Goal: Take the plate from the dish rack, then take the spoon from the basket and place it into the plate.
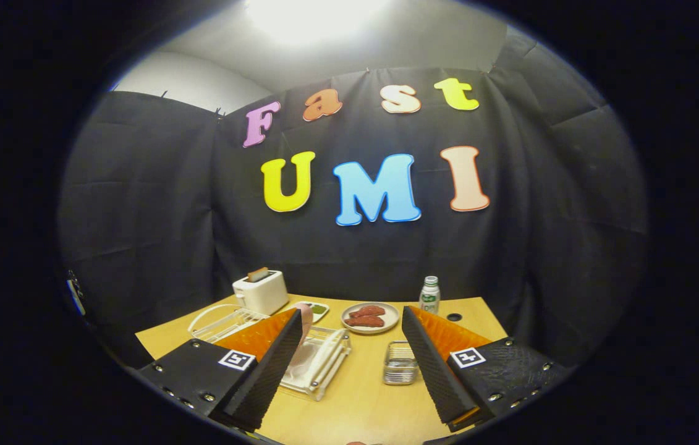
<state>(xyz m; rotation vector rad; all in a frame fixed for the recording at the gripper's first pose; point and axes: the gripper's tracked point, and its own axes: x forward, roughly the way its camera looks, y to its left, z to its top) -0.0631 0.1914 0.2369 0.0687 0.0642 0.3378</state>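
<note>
My gripper [352, 316] is held above the wooden table [355, 402], open wide, with nothing between its black ribbed fingers [275, 364]. A clear plastic dish rack [324, 361] sits just ahead of the left finger. A pale pinkish plate [306, 324] stands upright in it, partly hidden behind that finger. A small metal wire basket [400, 363] rests on the table beside the right finger. I cannot make out the spoon inside the basket.
Beyond the fingers are a white toaster [261, 290] with a slice in it, a small dish of green food [316, 309], a plate of reddish meat [371, 317] and a white bottle [429, 295]. A white wire rack [222, 321] lies at the far left.
</note>
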